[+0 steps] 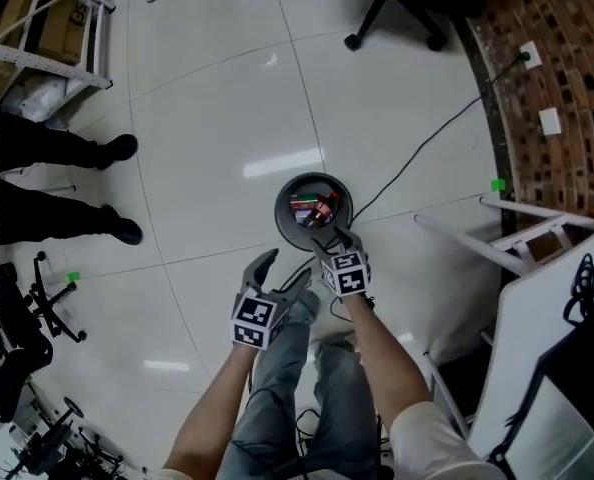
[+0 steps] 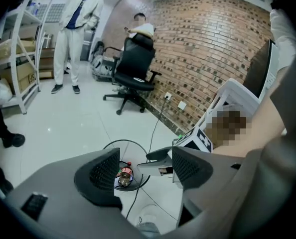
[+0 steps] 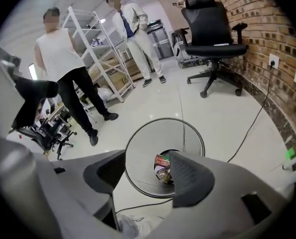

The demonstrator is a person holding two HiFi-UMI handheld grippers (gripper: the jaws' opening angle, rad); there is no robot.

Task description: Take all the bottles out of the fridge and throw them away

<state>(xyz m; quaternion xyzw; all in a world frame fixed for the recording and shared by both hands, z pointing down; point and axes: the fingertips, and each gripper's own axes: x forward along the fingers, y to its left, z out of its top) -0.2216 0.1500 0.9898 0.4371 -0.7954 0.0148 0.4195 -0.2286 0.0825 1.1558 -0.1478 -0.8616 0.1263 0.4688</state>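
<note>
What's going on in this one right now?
A person holds the left claw and the right claw low over a round wire bin on the white tiled floor. Both claws are open, with nothing between their jaws. A few bottles already lie at the bottom of the bin. A bystander stands off to the side.

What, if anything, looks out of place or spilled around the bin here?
Nothing spilled or damaged: the bottles lie inside the wire-mesh bin, which stands upright. The one oddity is a black cable trailing loose across the floor from the wall socket, right past the bin.
</note>
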